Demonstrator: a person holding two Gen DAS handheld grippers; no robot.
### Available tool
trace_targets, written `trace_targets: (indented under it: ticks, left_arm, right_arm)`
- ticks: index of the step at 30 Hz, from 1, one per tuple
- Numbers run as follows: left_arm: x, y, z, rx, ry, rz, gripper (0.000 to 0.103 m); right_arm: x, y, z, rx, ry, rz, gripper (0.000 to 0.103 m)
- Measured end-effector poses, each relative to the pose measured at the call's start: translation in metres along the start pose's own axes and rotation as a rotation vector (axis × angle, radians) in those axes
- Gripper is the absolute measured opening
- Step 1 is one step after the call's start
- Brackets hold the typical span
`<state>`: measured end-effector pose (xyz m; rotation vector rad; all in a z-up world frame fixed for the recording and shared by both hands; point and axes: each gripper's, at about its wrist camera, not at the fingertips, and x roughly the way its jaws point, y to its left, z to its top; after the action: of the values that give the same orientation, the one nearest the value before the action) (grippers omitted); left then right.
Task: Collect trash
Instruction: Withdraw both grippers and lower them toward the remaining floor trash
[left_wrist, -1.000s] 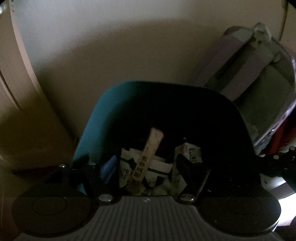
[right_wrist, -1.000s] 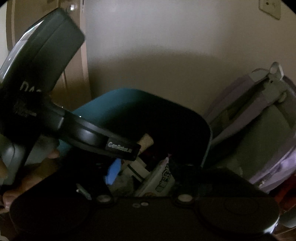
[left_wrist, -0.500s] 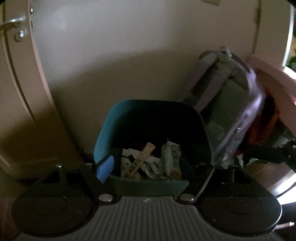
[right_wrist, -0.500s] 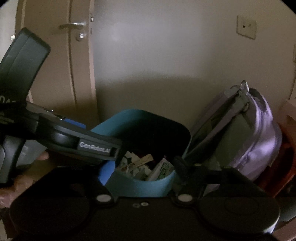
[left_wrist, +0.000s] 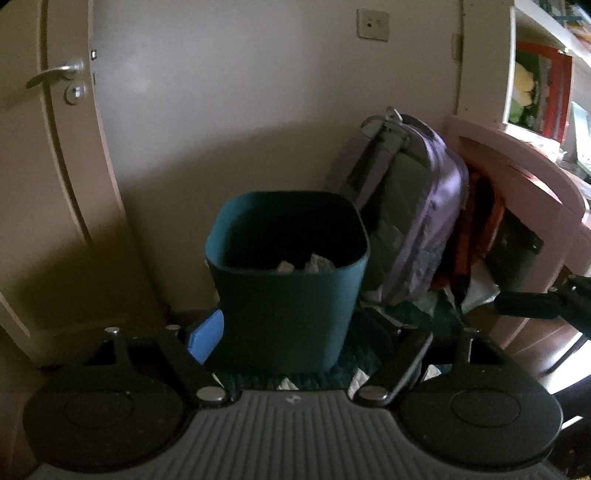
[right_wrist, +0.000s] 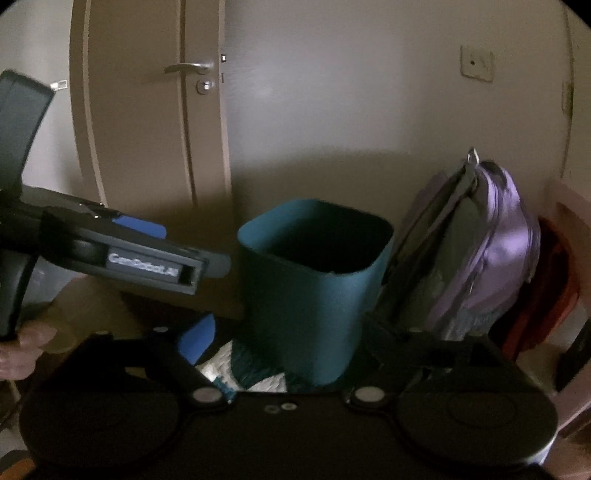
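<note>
A teal bin (left_wrist: 288, 295) stands on the floor against the wall, with crumpled wrappers (left_wrist: 314, 264) just showing over its rim. My left gripper (left_wrist: 295, 336) hangs a little in front of the bin; its jaws are opening with nothing between them. In the right wrist view the same bin (right_wrist: 314, 288) sits ahead of my right gripper (right_wrist: 291, 336), whose jaws are also opening and hold nothing. The left gripper's casing (right_wrist: 144, 264) reaches in from the left, held by a hand (right_wrist: 26, 347). A dark finger (left_wrist: 535, 302) of the right gripper shows at the left view's right edge.
A purple backpack (left_wrist: 413, 206) leans on the wall right of the bin, with red fabric (left_wrist: 484, 229) behind it. A pink desk (left_wrist: 517, 173) and a bookshelf (left_wrist: 535, 85) stand further right. A closed door (left_wrist: 55, 147) is on the left. A patterned mat (right_wrist: 255, 373) lies under the bin.
Both grippers have drawn back and up from over the bin's mouth, so the whole bin now shows. The jaws of both have spread wider. The trash stays inside.
</note>
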<state>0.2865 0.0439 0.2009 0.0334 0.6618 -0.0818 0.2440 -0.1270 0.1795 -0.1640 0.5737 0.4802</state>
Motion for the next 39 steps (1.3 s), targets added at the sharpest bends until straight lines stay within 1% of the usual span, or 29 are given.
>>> trace_targets:
  ticks: [3,6,8,10,11,14,16,21,26,29,32,36,39]
  left_arm:
    - [-0.013,-0.001,-0.024,-0.018,-0.007,-0.011,0.082]
    - [-0.017,0.000,-0.048,-0.041,-0.001,-0.024,0.084]
    - [-0.016,0.000,-0.064,-0.050,0.001,-0.033,0.095]
    - [-0.012,0.001,-0.084,-0.064,-0.012,-0.035,0.101]
    - [-0.009,0.001,-0.094,-0.074,-0.014,-0.036,0.101]
    - [0.009,0.001,-0.122,-0.096,0.027,-0.039,0.101]
    - [0.025,-0.001,-0.142,-0.099,0.065,-0.031,0.101]
    - [0.080,-0.010,-0.190,-0.121,0.222,0.006,0.101]
    - [0.140,-0.010,-0.238,-0.208,0.389,0.027,0.101]
    - [0.174,-0.010,-0.268,-0.248,0.492,0.052,0.101]
    - [0.212,-0.012,-0.301,-0.287,0.613,0.075,0.101]
    - [0.261,-0.014,-0.344,-0.300,0.764,0.123,0.101]
    - [0.297,-0.012,-0.377,-0.333,0.883,0.151,0.101]
  right_arm:
    - [-0.007,0.002,-0.021,0.017,0.011,0.014,0.090]
    - [-0.008,0.002,-0.043,0.035,0.029,0.028,0.093]
    - [-0.005,0.001,-0.060,0.060,0.042,0.035,0.095]
    - [-0.001,-0.001,-0.078,0.087,0.055,0.035,0.095]
    - [0.003,-0.003,-0.088,0.103,0.062,0.032,0.095]
    - [0.014,-0.010,-0.114,0.150,0.057,0.015,0.096]
    - [0.026,-0.017,-0.133,0.190,0.074,0.000,0.096]
    - [0.072,-0.035,-0.181,0.265,0.182,-0.036,0.096]
    - [0.120,-0.053,-0.219,0.318,0.268,-0.082,0.096]
    - [0.151,-0.062,-0.245,0.372,0.339,-0.097,0.095]
    - [0.183,-0.067,-0.274,0.406,0.419,-0.091,0.093]
    - [0.230,-0.069,-0.313,0.432,0.542,-0.077,0.089]
    - [0.264,-0.070,-0.341,0.447,0.628,-0.058,0.087]
